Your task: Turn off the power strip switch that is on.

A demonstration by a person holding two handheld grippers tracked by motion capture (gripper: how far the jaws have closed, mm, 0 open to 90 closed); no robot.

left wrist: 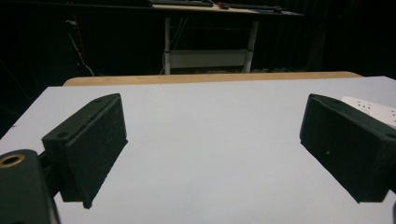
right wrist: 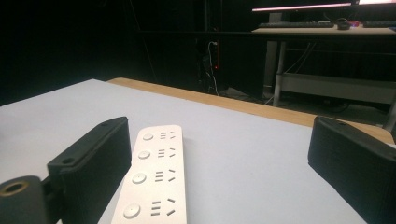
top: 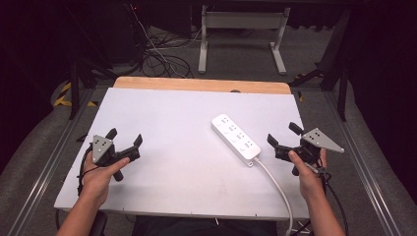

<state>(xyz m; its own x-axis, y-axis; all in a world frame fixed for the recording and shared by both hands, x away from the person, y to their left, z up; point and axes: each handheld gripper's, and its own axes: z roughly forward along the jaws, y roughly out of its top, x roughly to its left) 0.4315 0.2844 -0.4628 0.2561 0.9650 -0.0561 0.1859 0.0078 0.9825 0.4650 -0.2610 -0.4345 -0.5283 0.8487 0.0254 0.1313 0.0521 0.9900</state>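
High view — both tools, left (top: pixel 125 139) and right (top: pixel 282 133), wide open, empty — power strip (top: pixel 235 138) beside right.

The counter (top: pixel 162 123) is plain white, with a light wood-coloured strip along its far edge near the top of the frame. The power strip (top: pixel 236 139), right of centre, is white with grey socket slots and round white buttons; its cable (top: pixel 276 187) is white too. The left gripper (top: pixel 124 139) and the right gripper (top: pixel 283 133) are black, each topped by a grey three-cornered plate. The floor (top: pixel 236 54) at the top is grey, and yellow-and-black striped tape (top: pixel 63 93) lies at upper left.
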